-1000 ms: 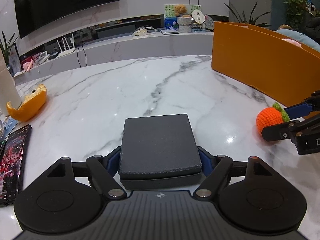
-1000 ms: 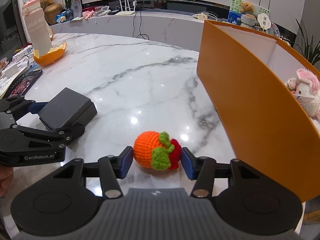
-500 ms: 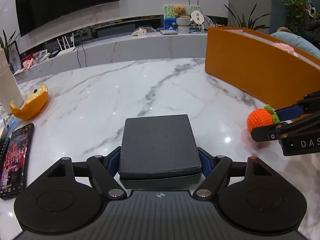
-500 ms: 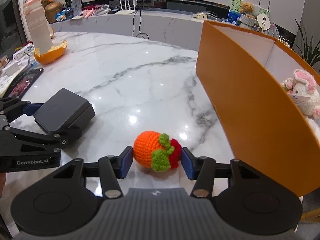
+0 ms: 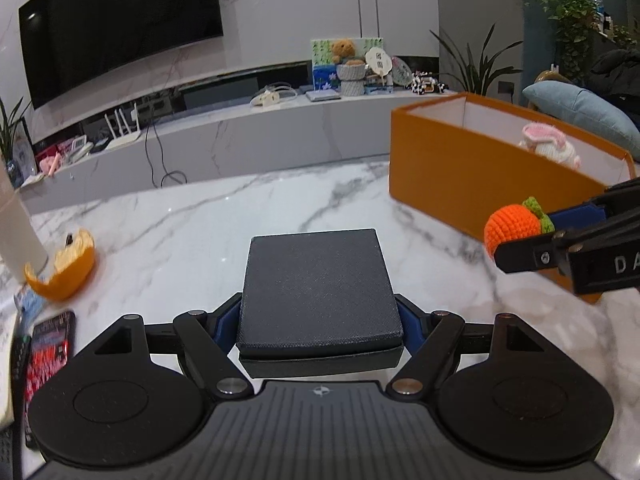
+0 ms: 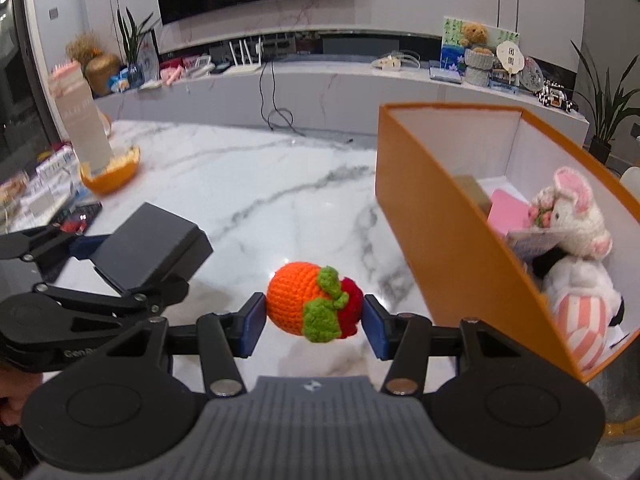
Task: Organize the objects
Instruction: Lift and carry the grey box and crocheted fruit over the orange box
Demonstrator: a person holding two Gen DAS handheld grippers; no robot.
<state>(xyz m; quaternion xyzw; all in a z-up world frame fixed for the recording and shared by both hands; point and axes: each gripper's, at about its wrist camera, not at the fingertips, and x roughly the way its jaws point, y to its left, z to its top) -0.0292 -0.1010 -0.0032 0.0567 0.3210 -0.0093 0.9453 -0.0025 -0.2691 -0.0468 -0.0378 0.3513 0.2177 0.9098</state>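
Orange storage box stands open at the right side of your marble table, with a plush rabbit and a pink card already inside it. Your left gripper clamps a flat black box by its two sides and holds it clear above the table, left of the orange box. Your right gripper pinches a crocheted orange-and-red fruit between its blue pads, in the air just beside the orange box's near wall.
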